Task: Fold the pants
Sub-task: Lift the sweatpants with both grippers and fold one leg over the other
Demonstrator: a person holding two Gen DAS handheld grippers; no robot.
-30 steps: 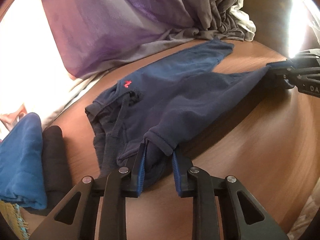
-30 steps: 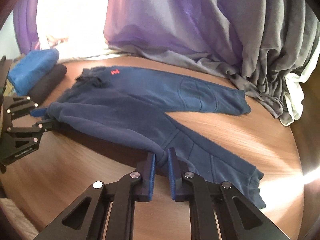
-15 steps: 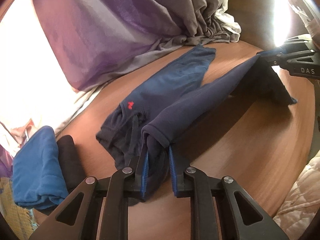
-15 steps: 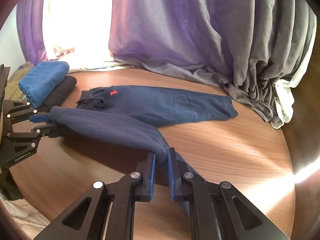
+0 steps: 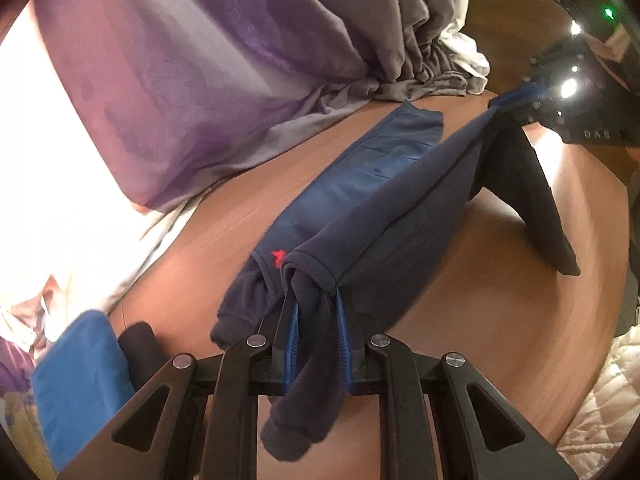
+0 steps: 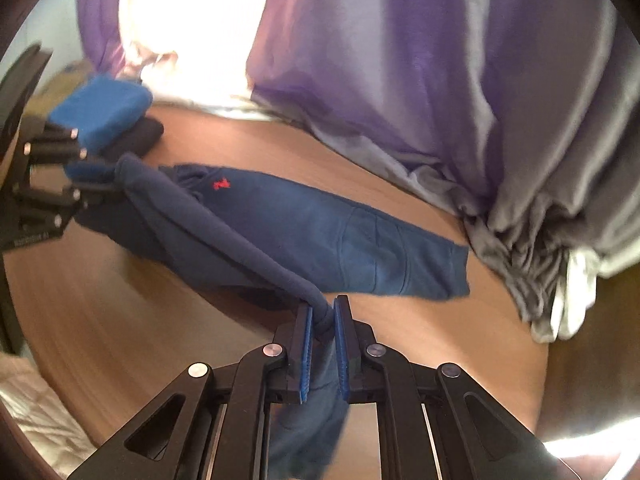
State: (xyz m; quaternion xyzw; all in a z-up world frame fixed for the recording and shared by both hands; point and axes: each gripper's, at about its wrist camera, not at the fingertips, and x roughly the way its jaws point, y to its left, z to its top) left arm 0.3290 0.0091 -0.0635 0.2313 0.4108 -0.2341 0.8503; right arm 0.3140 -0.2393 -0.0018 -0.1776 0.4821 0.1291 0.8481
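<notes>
Navy blue pants (image 5: pixel 360 200) with a small red logo (image 6: pixel 221 184) lie on a round wooden table (image 5: pixel 460 340). One leg lies flat on the table (image 6: pixel 320 240). The other leg is lifted and stretched taut between my grippers. My left gripper (image 5: pixel 314 312) is shut on the waistband end, with cloth hanging down between its fingers. My right gripper (image 6: pixel 322 312) is shut on the lifted leg lower down, and the cuff end hangs below it (image 5: pixel 536 208). The left gripper also shows at the left of the right wrist view (image 6: pixel 80 172), and the right gripper at the top right of the left wrist view (image 5: pixel 520 100).
A folded blue garment (image 6: pixel 100 108) lies on a folded dark one (image 6: pixel 140 136) at the table's left edge. Purple and grey curtains (image 6: pixel 440 80) drape onto the back of the table. A quilted white cover (image 5: pixel 600 420) lies beyond the near table edge.
Both grippers have risen and moved toward the curtain side, lifting the held leg higher off the table and carrying it over toward the flat leg.
</notes>
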